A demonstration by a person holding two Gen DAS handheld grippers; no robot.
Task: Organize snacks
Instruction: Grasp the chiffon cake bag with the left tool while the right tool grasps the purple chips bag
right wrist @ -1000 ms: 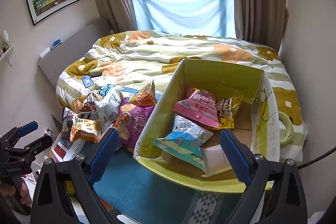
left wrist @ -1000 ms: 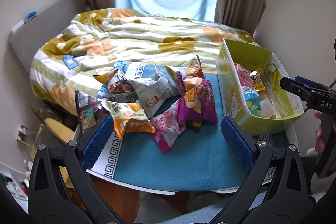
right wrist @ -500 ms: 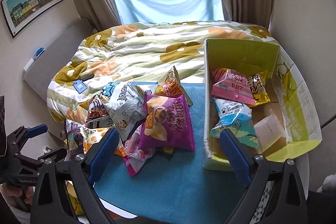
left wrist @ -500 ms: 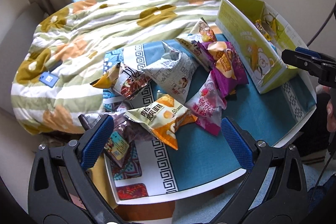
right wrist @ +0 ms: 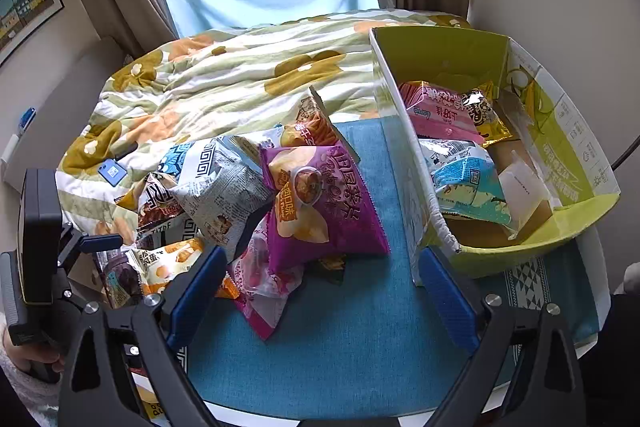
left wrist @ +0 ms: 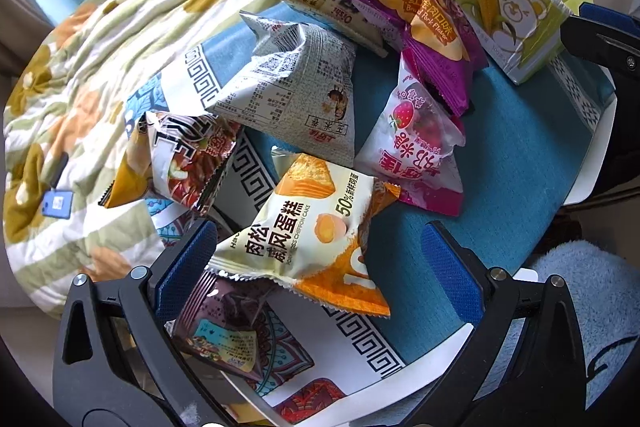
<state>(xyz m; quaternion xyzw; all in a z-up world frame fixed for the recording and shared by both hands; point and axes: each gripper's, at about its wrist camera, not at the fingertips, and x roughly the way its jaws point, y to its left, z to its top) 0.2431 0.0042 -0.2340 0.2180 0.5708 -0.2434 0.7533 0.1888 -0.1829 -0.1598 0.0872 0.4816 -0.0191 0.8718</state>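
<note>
the left hand-held gripper (left wrist: pixel 316 267) hangs spread wide over a chiffon cake packet (left wrist: pixel 308 227), which lies between its blue pads untouched at the near edge of the snack pile on the table (left wrist: pixel 520 163), on top of a dark purple packet (left wrist: pixel 224 323) and just beside a pink strawberry packet (left wrist: pixel 416 155). the right hand-held gripper (right wrist: pixel 320 291) is also spread and holds nothing, over the blue cloth in front of a purple chip bag (right wrist: pixel 320 203). the yellow-green cardboard box (right wrist: pixel 568 131) stands just right of the pile with a pink packet (right wrist: pixel 440 111) and a light blue packet (right wrist: pixel 468 183) inside.
</note>
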